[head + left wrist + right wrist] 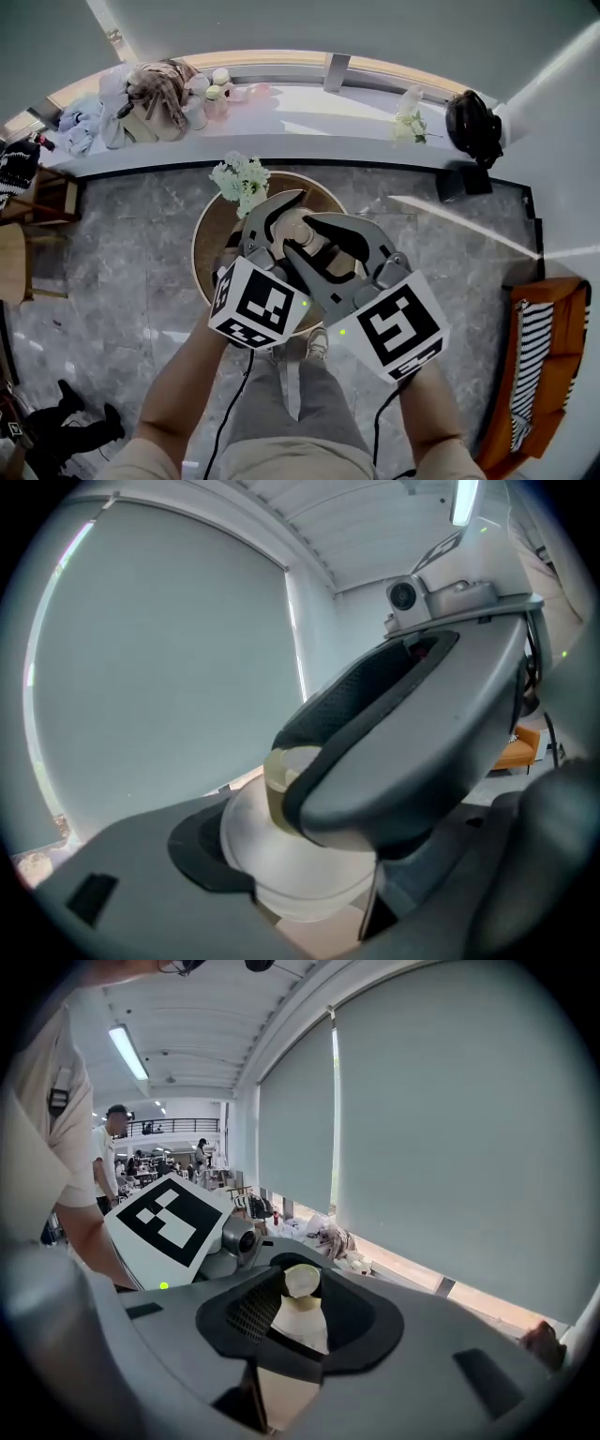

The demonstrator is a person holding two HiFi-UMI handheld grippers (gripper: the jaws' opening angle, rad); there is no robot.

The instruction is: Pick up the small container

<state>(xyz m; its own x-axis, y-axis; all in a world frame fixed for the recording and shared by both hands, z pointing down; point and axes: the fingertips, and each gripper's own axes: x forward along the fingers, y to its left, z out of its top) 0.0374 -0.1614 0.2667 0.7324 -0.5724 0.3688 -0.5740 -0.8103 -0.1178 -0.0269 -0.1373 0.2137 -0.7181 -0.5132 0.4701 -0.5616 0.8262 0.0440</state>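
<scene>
The small container [298,228], frosted white with a pale yellowish lid, hangs in the air above the round wooden table [208,246]. Both grippers meet on it from opposite sides. My left gripper [281,221] has its jaws around the container's left side, and my right gripper [324,236] crosses over from the right. In the left gripper view the container [281,860] rests against a dark pad while the right gripper's jaw [412,733] presses over its lid. In the right gripper view the container [302,1316] sits framed between dark pads.
A bunch of white flowers [241,180] stands at the table's far edge. The window ledge [309,103] carries bags and clothes at the left and a black bag [473,124] at the right. An orange seat [544,366] stands at the right. A person [98,1171] stands behind.
</scene>
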